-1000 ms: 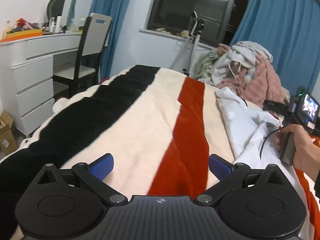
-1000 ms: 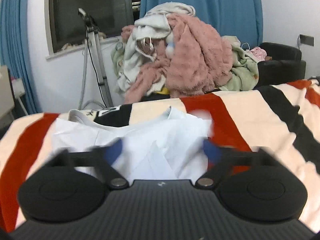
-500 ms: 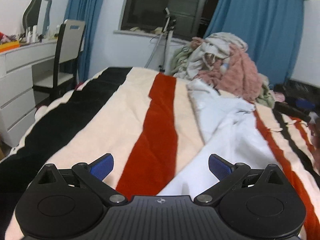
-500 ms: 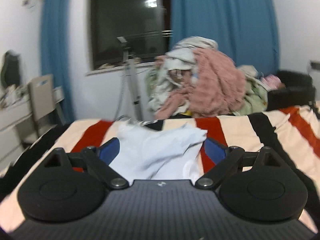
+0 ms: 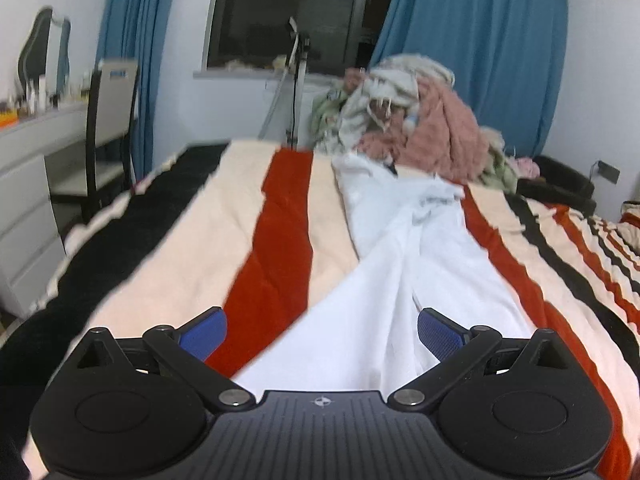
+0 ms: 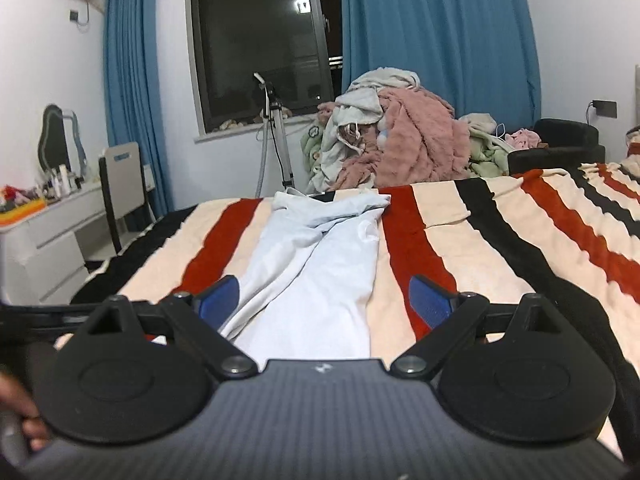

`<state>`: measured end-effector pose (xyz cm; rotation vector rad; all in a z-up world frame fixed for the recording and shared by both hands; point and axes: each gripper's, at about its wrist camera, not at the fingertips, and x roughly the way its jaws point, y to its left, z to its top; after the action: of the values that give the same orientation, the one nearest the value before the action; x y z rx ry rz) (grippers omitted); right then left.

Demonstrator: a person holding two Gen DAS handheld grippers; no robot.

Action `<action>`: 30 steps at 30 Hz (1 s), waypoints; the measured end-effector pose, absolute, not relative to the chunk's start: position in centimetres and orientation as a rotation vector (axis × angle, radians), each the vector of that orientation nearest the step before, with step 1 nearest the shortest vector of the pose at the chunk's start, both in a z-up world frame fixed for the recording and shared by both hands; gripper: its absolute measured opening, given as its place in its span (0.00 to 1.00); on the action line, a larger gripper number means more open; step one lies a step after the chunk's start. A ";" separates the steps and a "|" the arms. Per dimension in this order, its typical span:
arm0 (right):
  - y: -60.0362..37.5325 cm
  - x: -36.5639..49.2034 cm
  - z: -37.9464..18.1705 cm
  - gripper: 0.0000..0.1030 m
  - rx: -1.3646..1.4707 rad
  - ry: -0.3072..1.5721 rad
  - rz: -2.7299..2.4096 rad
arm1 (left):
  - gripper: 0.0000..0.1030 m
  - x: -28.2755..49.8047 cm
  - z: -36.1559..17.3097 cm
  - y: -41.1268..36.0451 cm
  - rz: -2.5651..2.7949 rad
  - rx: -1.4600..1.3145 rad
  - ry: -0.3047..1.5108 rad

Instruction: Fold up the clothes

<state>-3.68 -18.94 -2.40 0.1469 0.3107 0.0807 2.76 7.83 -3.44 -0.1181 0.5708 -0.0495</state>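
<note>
Left wrist view: the white garment [image 5: 404, 264] is lying lengthwise on the striped blanket [image 5: 224, 240], running from under the left gripper [image 5: 322, 334] toward the laundry pile [image 5: 412, 128] at the far end. It is creasing into long soft ridges, so it is likely light, limp and a little slippery on the plush cover; a pinch at a near hem or corner looks better than a grab at the loose middle, which would bunch. The left gripper is hovering low over the near end, pointing along the cloth, its blue pads [image 5: 204, 336] spread wide and holding nothing.

Right wrist view: the garment [image 6: 316, 280] is showing as a narrow pale strip, its far end rumpled [image 6: 340, 208] near the pile [image 6: 400, 140]. The right gripper [image 6: 326, 302] is also sitting low and level over the near end, aiming down its length, its pads [image 6: 430, 304] standing wide apart with cloth between them but not pinched. A hand [image 6: 24, 420] is showing at the lower left edge.
</note>
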 end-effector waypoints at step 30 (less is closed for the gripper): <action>-28.0 -3.8 -4.7 0.91 0.464 0.419 -0.044 | 0.07 -0.9 -2.0 12.5 0.148 -0.126 0.635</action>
<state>-3.77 -27.98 -4.69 0.4636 0.4190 -0.0444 -0.88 12.46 -2.00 -0.1262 0.6346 0.1484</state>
